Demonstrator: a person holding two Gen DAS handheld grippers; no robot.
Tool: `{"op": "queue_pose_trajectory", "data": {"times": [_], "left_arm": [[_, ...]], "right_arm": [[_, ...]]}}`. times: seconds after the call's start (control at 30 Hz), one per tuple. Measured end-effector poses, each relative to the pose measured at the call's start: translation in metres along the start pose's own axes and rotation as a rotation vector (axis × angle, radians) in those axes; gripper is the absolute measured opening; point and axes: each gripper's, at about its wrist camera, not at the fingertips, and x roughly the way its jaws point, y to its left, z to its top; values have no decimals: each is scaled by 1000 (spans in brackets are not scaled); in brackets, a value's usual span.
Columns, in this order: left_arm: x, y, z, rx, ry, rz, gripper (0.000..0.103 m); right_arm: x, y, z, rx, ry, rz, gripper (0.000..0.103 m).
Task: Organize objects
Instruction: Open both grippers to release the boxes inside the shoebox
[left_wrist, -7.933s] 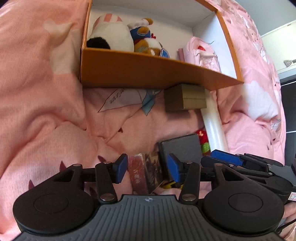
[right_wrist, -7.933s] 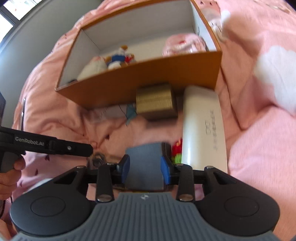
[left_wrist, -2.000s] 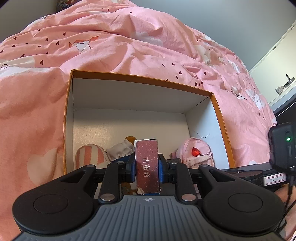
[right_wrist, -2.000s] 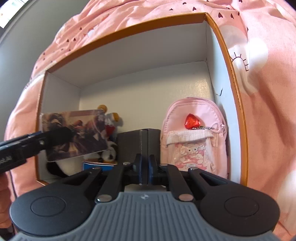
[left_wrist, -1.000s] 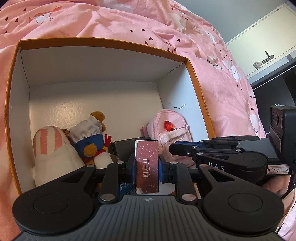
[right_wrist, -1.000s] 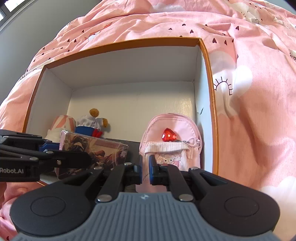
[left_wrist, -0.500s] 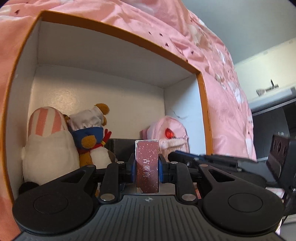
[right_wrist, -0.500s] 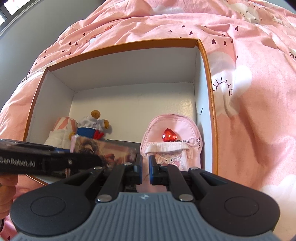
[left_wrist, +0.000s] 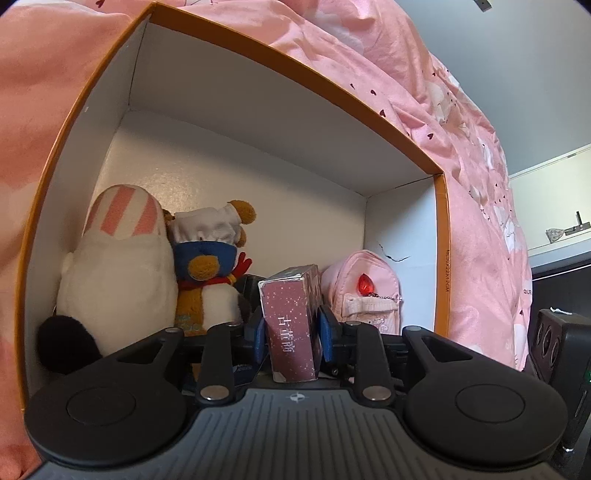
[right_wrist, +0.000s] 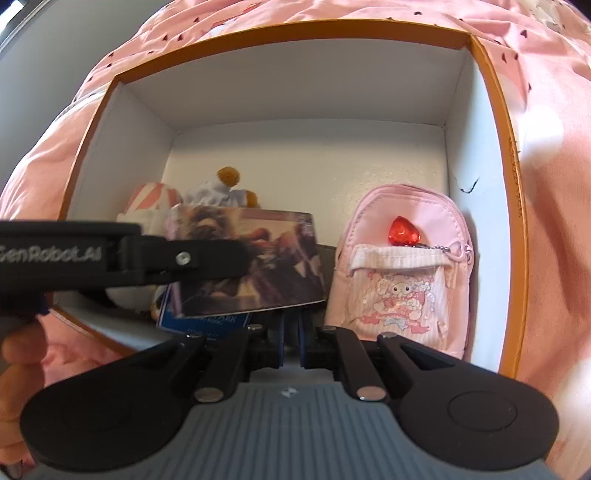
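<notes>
My left gripper is shut on a maroon picture box and holds it upright inside the orange storage box, between a duck plush and a pink mini backpack. From the right wrist view the picture box shows its printed side, with the left gripper's finger across it. My right gripper has its jaws nearly together with nothing between them, low in front of the orange box. A dark grey box stands behind the picture box.
A white plush with pink stripes fills the box's left side. A blue packet lies under the picture box. The pink backpack stands against the right wall. Pink bedding surrounds the box.
My left gripper has pushed deeper into the box with the picture box. My right gripper stays shut and has closed in on the box. It let go of the dark grey box earlier.
</notes>
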Motion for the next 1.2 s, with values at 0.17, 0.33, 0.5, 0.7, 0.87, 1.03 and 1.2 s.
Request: {"op": "queue_pose_trajectory", "data": {"times": [0.17, 0.33, 0.5, 0.7, 0.87, 1.03, 1.2], "left_arm": [[4, 0, -2, -38, 53, -36, 37], [9, -2, -3, -55, 125, -103, 49], [-5, -3, -3, -5, 152, -109, 61], [-37, -16, -1, 166, 45, -85, 59], [-37, -33, 0, 339, -37, 61, 43], [-17, -29, -7, 364, 11, 121, 26], [-12, -23, -14, 343, 35, 113, 21]], "right_arm": [[-8, -9, -2, 53, -55, -27, 6], [-21, -7, -3, 16, -116, -77, 9], [-27, -10, -5, 3, -123, -108, 10], [-30, -14, -7, 2, -125, -99, 10], [-29, -10, -5, -17, -118, -93, 10], [-28, -7, -7, -41, -107, -97, 9], [-29, -7, -9, -79, -113, -113, 9]]}}
